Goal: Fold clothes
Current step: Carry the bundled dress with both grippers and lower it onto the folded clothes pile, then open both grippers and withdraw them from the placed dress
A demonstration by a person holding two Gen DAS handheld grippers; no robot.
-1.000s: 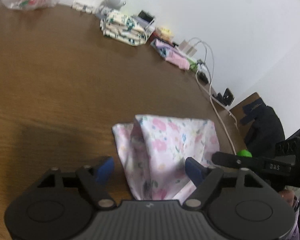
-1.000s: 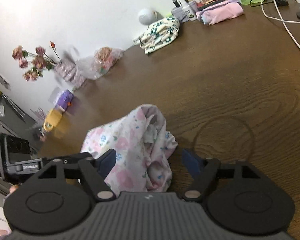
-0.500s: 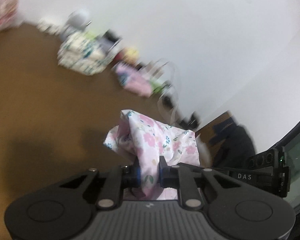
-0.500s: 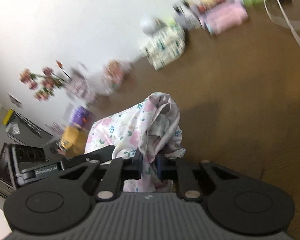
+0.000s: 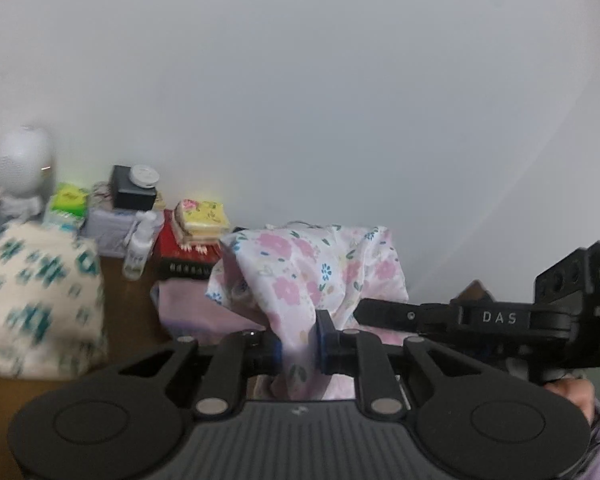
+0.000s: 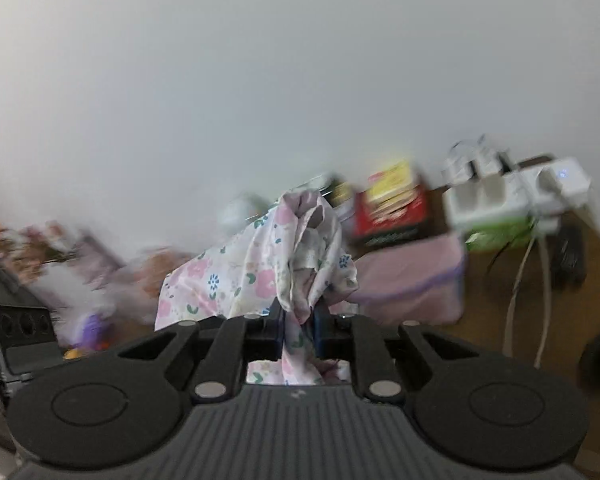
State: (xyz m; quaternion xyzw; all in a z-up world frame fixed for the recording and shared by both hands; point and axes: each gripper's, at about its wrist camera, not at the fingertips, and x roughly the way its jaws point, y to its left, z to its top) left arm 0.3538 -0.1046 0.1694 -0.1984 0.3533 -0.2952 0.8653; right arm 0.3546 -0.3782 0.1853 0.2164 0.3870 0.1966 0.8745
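Observation:
A pale pink floral garment [image 5: 308, 272] hangs bunched in the air, held up between both grippers. My left gripper [image 5: 299, 347] is shut on one part of the cloth. My right gripper [image 6: 298, 330] is shut on another part of the floral garment [image 6: 260, 276], which rises in a crumpled peak above its fingers. The right gripper's black body [image 5: 500, 316] shows at the right of the left wrist view, close beside the cloth. The table under the garment is hidden by the grippers.
At the back against the white wall lie a folded green-patterned cloth [image 5: 40, 296], a folded pink cloth [image 6: 412, 280], a red box [image 5: 180, 252], a small spray bottle [image 5: 138, 246], a white round device [image 5: 22, 164] and a power strip with cables [image 6: 512, 196].
Both grippers went from open over the garment on the table to shut on it, then lifted it off the table and tilted up towards the wall.

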